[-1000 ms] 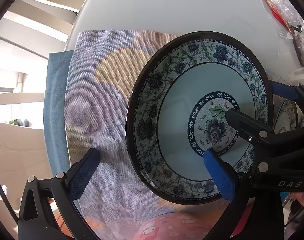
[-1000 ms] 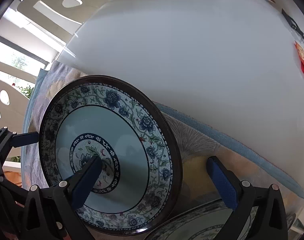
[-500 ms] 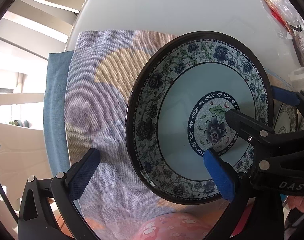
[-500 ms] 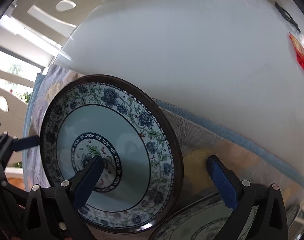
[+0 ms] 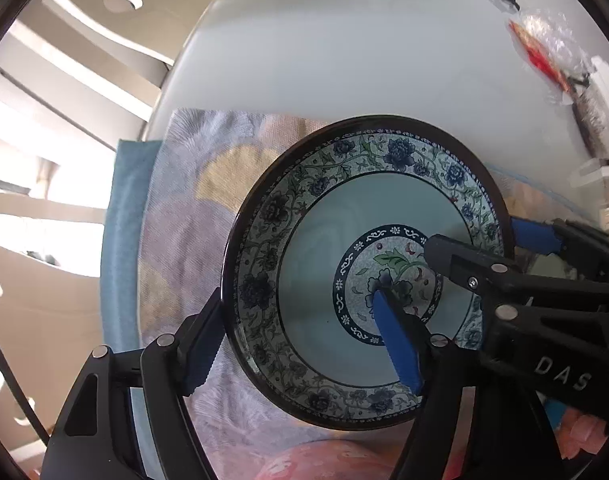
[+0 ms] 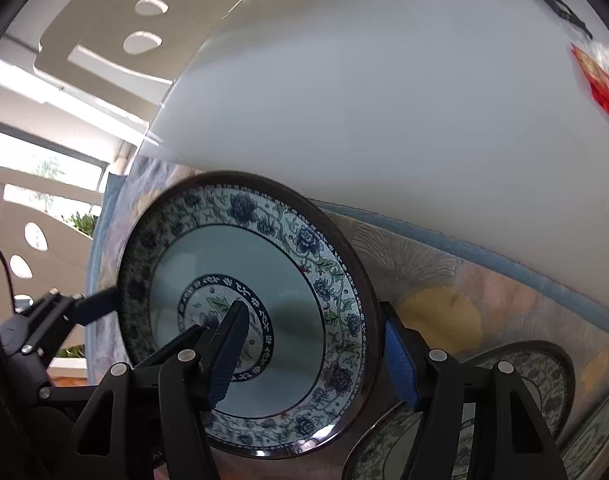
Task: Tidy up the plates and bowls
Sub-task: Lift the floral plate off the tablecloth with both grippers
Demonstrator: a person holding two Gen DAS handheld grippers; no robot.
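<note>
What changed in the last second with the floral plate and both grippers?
Both grippers shifted onto the blue-and-white floral plate: the left gripper now straddles its left rim, the right gripper its right rim. I cannot tell if either has clamped. The plate stayed on the patterned cloth, other plates untouched.
</note>
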